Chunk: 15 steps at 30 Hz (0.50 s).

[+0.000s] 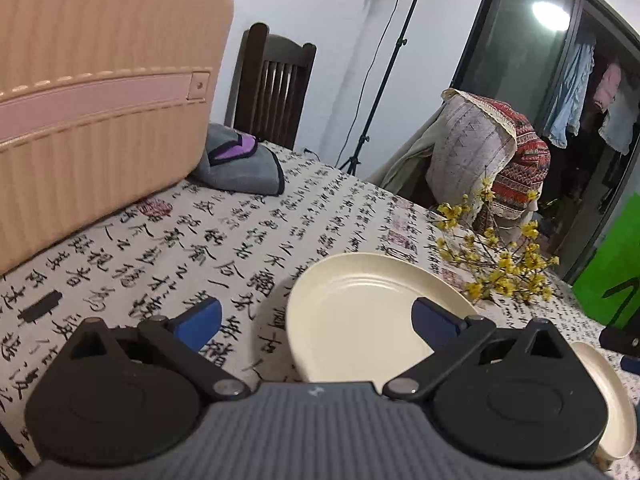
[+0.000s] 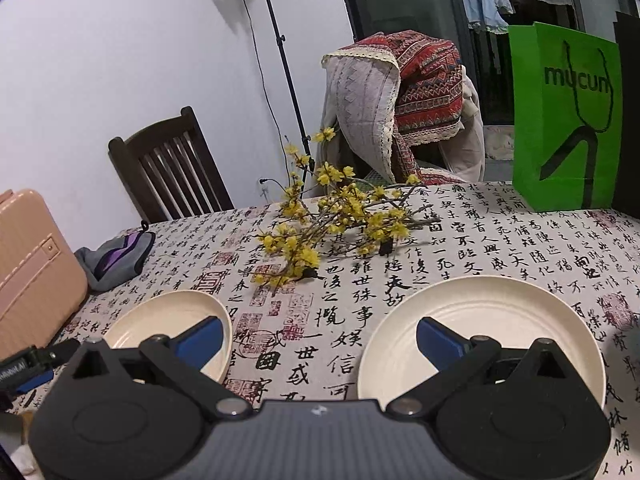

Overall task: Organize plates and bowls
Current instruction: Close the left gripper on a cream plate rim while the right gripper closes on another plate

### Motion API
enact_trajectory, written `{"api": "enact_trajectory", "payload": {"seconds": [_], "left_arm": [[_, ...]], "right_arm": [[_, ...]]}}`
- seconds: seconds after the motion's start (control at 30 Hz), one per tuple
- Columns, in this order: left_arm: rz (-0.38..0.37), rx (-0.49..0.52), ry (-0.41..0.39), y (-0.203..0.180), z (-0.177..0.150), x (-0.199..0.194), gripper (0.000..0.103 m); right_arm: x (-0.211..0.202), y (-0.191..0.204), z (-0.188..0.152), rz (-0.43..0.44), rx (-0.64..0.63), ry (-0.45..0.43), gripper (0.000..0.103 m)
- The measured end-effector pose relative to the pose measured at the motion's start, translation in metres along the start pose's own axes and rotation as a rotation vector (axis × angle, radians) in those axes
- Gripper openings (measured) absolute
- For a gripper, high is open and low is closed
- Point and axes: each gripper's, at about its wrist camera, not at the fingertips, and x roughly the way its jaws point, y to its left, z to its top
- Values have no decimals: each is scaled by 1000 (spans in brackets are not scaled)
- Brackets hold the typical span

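Here, two cream plates on the table (image 2: 500,236): small plate (image 2: 160,320) left of the flowers (image 2: 332,220), large plate (image 2: 500,320) right. Both claws, left gripper (image 1: 316,320) and right gripper (image 2: 318,340), wide open, holding nothing.

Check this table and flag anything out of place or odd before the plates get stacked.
A yellow flowering branch lies loose on the tablecloth behind the two plates, with no vase in view. A pink suitcase sits on the table too. Nothing looks spilled or broken.
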Motion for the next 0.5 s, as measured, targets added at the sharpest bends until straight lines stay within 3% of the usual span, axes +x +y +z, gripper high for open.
{"api": "enact_trajectory", "payload": {"seconds": [0.5], "left_arm": [[18,21,-12,4,-6,5,103]], "right_arm": [[21,29,0,14,-42,7,102]]}}
